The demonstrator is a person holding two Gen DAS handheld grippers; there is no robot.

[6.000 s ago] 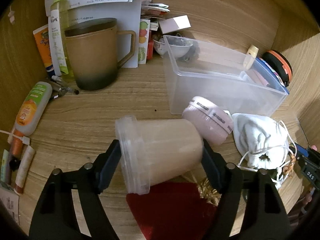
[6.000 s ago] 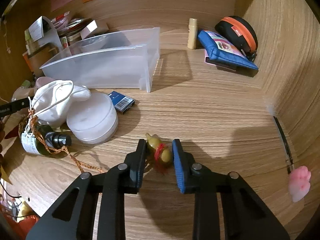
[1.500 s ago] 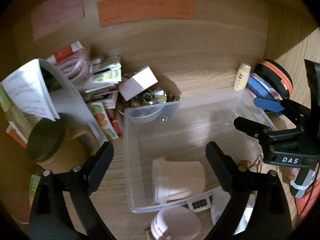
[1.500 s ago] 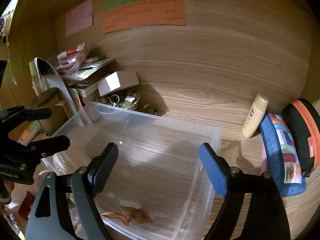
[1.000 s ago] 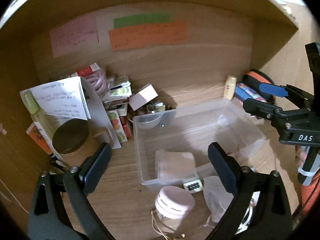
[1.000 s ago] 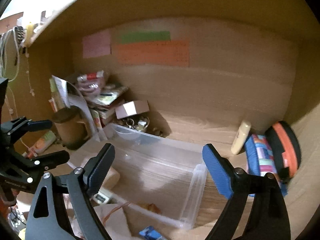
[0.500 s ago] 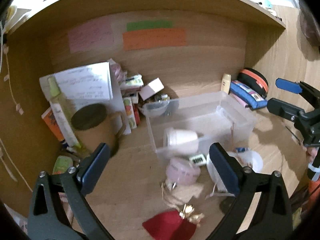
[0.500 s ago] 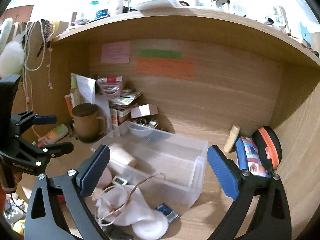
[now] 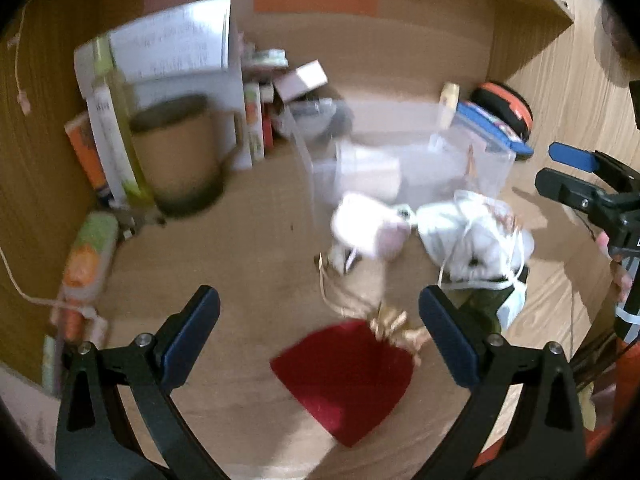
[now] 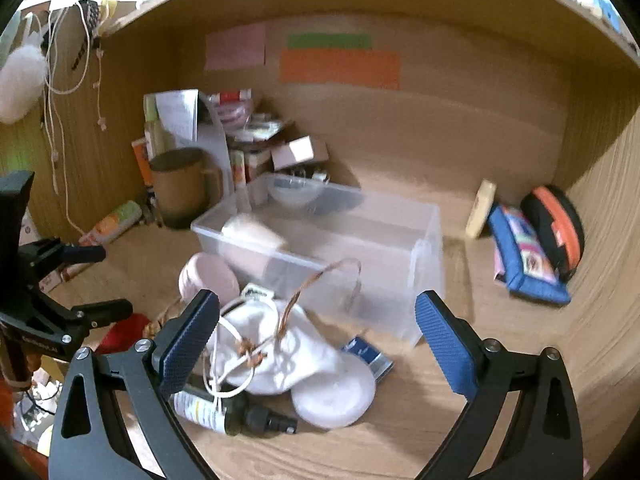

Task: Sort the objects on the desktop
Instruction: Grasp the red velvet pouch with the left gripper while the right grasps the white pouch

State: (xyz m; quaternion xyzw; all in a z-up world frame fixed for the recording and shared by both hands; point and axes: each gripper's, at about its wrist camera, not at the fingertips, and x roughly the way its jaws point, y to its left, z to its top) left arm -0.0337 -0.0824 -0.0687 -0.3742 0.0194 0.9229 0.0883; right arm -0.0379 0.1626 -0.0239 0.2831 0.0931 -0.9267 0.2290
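A clear plastic bin [image 10: 404, 236] stands mid-desk with a frosted cup [image 10: 252, 234] lying inside; the bin also shows in the left wrist view [image 9: 484, 160]. My left gripper [image 9: 318, 330] is open and empty above a red pouch [image 9: 348, 376]. A pink jar [image 9: 366, 232], a white drawstring bag [image 9: 476, 236] and gold cord lie beyond it. My right gripper [image 10: 316, 340] is open and empty above the white bag [image 10: 276, 352], a dark bottle [image 10: 232, 412] and a white round lid [image 10: 334, 396].
A brown mug [image 10: 180, 192], papers, boxes and tubes crowd the back left. A blue pouch [image 10: 524, 260], an orange-black case [image 10: 556, 224] and a cream tube [image 10: 482, 208] sit at the right. A small blue card [image 10: 368, 354] lies before the bin.
Both grippers have dropped lower and closer to the desk after pulling back from the bin. The left view now looks down on the red pouch; both views are motion-blurred.
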